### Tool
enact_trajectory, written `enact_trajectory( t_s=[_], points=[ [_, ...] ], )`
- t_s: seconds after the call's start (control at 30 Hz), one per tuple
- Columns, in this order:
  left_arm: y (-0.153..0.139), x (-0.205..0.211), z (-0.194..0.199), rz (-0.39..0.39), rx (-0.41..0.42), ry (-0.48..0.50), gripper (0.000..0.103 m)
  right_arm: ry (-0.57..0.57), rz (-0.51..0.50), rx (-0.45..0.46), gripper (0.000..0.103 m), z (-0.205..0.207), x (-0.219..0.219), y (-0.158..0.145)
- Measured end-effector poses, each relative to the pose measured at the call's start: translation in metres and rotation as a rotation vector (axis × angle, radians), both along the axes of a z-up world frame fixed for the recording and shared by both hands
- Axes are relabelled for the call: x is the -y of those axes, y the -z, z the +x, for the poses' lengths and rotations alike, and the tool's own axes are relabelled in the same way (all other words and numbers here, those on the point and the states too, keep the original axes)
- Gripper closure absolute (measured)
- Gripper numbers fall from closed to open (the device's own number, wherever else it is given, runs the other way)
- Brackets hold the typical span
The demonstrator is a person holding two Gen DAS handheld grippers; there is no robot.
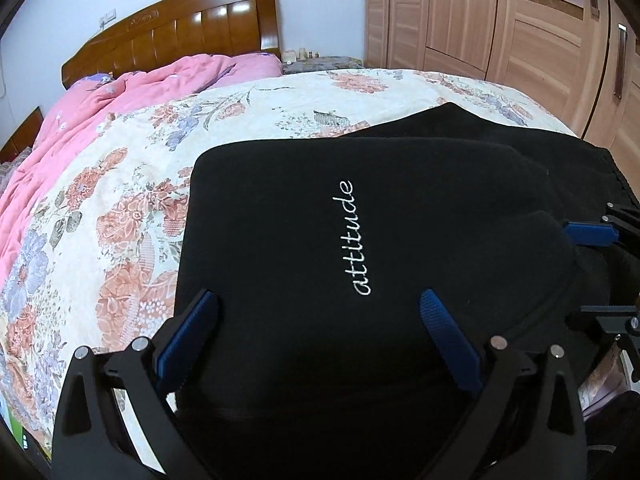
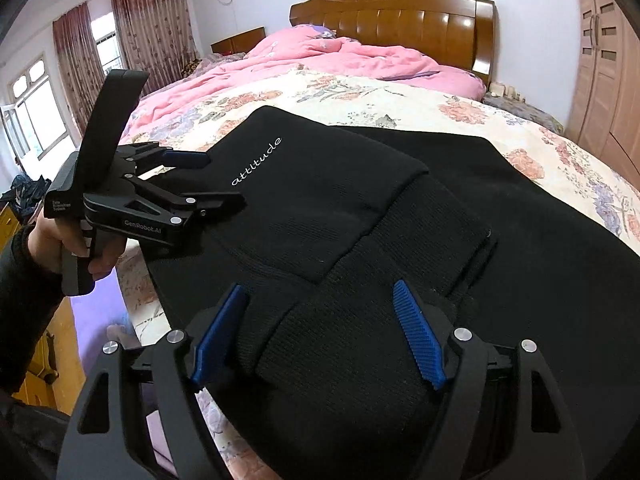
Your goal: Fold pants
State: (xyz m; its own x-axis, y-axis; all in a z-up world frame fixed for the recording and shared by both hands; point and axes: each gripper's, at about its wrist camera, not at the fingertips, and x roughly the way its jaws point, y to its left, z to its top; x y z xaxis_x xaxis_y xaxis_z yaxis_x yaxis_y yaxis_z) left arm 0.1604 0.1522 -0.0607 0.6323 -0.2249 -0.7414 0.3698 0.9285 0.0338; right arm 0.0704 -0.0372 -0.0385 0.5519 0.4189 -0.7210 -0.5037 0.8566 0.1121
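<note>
A: Where do the black pants (image 1: 400, 208) lie?

B: On the bed, over the floral quilt (image 1: 132, 184), near the foot edge. They are folded into layers; the top layer bears the white word "attitude" (image 1: 352, 240). A pink duvet (image 2: 340, 56) is bunched toward the wooden headboard (image 2: 400, 16).

A: State of the left hand-held gripper (image 1: 320, 300)?

B: Its jaws stand wide apart over the folded top layer. The blue pads (image 1: 192, 332) sit to either side of bare black cloth, and no fold is pinched between them. In the right wrist view the same tool (image 2: 208, 184) appears at the left edge of the pants, held by a hand (image 2: 72, 248) in a dark sleeve.

A: And the right hand-held gripper (image 2: 320, 300)?

B: Also spread wide. A rolled, ribbed part of the pants, seemingly the waistband or a cuff, bulges up between its blue pads (image 2: 420, 340). The left pad lies against the cloth; the right pad stands just beside it. Whether the pads press on the fabric cannot be told.

A: Surroundings?

B: A wardrobe (image 1: 500, 20) at right, curtains (image 2: 152, 20) at left.
</note>
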Motion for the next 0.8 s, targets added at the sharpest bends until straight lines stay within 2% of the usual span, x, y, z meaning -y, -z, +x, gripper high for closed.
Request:
enact_trajectory(
  t_s=[0.1,0.2,0.3,0.4,0.57,0.67,0.8],
  points=[
    [-0.011,0.002,-0.002,0.014,-0.022,-0.027,0.003,0.001,0.004,-0.001,0.029,0.001,0.0,0.0],
    [-0.042,0.004,-0.005,-0.038,0.024,-0.019,0.002,0.006,0.006,0.005,0.028,0.0,0.0,0.001],
    [-0.059,0.017,0.014,0.022,0.069,-0.029,0.002,0.006,0.011,0.007,0.028,0.0,0.0,0.002],
    [-0.054,0.035,0.044,0.079,0.055,-0.013,0.002,0.006,0.011,0.005,0.028,0.0,0.0,0.001],
    [-0.019,0.053,0.079,0.165,-0.01,-0.001,0.001,0.005,0.015,0.002,0.028,0.0,0.001,0.001],
    [-0.018,0.047,0.08,0.13,0.0,-0.004,0.001,0.003,0.023,0.002,0.028,0.0,0.001,0.001],
    [-0.015,0.047,0.081,0.127,0.005,-0.005,0.001,0.0,0.029,0.003,0.028,0.0,0.002,0.002]
  ],
)
